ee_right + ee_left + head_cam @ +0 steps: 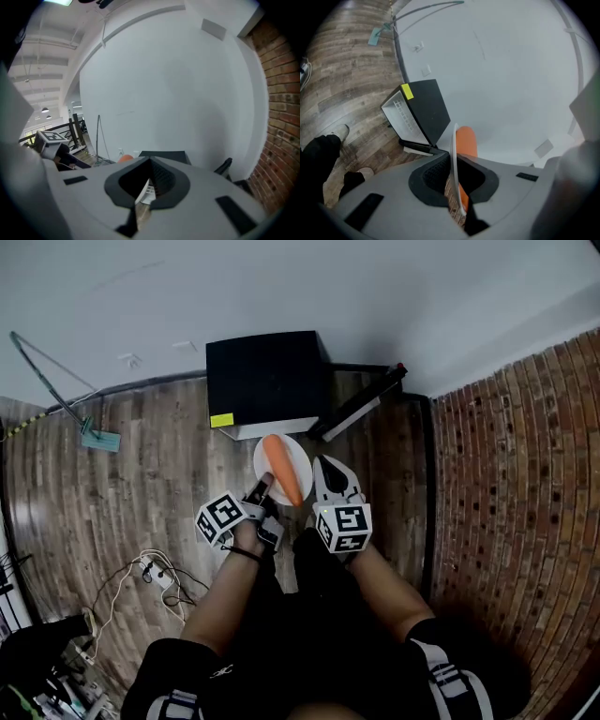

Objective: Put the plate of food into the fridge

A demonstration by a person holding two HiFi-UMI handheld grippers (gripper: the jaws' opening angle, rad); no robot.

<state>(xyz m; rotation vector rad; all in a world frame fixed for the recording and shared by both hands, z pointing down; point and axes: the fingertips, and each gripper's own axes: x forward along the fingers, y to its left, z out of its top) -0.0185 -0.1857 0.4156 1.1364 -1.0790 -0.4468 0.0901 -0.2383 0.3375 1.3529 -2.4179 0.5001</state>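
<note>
In the head view a white plate (301, 461) with a long orange carrot (281, 470) on it hangs above the wood floor, just in front of the black mini fridge (267, 376). My left gripper (265, 482) is shut on the plate's near rim. In the left gripper view the plate's edge (453, 159) stands upright between the pads, with the carrot (466, 140) behind it and the fridge (424, 110) beyond, its white inside (399, 115) showing. My right gripper (328, 470) hovers just right of the plate, jaws together and holding nothing.
A brick wall (525, 474) runs along the right and a white wall stands behind the fridge. A black-and-white bar (361, 404) leans at the fridge's right. A long-handled floor tool (94, 437) lies left. Cables and a power strip (155, 577) lie at the lower left.
</note>
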